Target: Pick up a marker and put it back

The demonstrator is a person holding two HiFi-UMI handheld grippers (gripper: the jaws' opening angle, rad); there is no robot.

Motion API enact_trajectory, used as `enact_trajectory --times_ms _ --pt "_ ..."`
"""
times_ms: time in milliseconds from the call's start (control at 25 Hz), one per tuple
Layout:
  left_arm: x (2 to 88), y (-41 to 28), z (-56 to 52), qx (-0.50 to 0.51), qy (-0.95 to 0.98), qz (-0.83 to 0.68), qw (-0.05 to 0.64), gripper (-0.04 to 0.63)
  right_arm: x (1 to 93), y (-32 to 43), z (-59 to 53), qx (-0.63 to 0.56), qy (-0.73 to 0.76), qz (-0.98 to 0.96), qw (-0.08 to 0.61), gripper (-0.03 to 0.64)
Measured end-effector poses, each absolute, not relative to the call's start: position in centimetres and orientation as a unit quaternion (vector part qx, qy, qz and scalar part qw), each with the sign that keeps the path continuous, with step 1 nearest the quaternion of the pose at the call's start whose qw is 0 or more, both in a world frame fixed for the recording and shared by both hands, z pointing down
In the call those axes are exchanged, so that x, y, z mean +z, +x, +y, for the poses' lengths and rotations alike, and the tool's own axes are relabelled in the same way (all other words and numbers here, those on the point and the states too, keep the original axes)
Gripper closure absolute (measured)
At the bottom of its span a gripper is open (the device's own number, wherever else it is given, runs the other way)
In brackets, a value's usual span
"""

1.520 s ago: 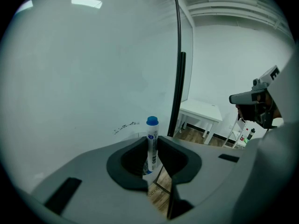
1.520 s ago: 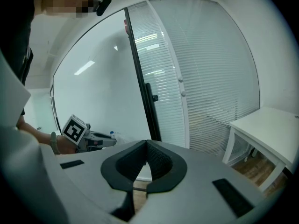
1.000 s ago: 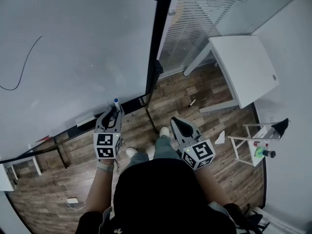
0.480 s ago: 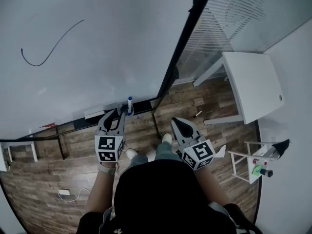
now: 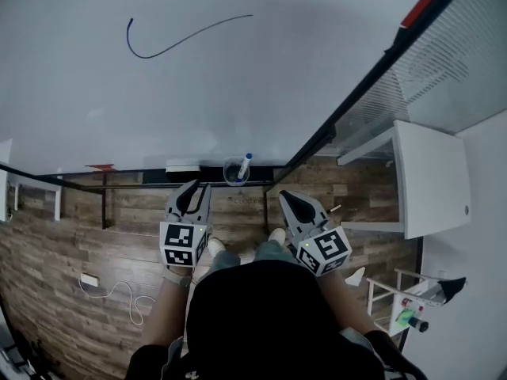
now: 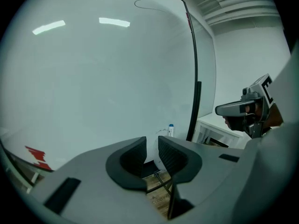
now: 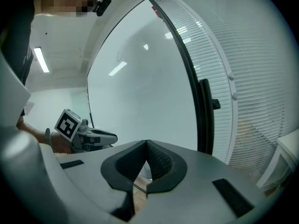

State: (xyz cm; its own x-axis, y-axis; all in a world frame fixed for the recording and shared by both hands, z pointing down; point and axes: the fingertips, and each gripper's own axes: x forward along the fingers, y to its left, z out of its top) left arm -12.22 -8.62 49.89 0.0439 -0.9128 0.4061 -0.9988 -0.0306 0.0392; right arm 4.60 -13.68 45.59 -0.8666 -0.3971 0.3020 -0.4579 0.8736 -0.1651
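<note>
A marker with a blue cap (image 5: 244, 163) stands tilted in a clear cup (image 5: 232, 173) on the whiteboard's ledge. Its tip (image 6: 171, 129) also shows just past the left jaws in the left gripper view. My left gripper (image 5: 196, 188) hangs a little below and left of the cup. Its jaws stand a narrow gap apart with nothing between them (image 6: 152, 142). My right gripper (image 5: 283, 197) is to the right of the cup, apart from it. Its pads meet at the tips (image 7: 147, 144) and hold nothing.
The whiteboard (image 5: 198, 85) fills the upper view and bears a dark curved line (image 5: 186, 36). A white eraser (image 5: 182, 165) lies on the ledge left of the cup. A white table (image 5: 432, 180) stands at the right, and a cable (image 5: 119, 291) lies on the wooden floor.
The marker was at my left gripper's tips in both earlier frames; now it stands in the cup and the left gripper is clear of it. The head view has swung along the whiteboard.
</note>
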Motion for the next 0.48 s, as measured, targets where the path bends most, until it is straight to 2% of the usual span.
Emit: enact_trajectory --times_ms 480 --pt "49.5 -17.0 -0.9 0.120 0.626 -0.752 0.170 0.529 45.5 -3.5 -9.9 0.098 0.093 -0.981 0.140 0.589"
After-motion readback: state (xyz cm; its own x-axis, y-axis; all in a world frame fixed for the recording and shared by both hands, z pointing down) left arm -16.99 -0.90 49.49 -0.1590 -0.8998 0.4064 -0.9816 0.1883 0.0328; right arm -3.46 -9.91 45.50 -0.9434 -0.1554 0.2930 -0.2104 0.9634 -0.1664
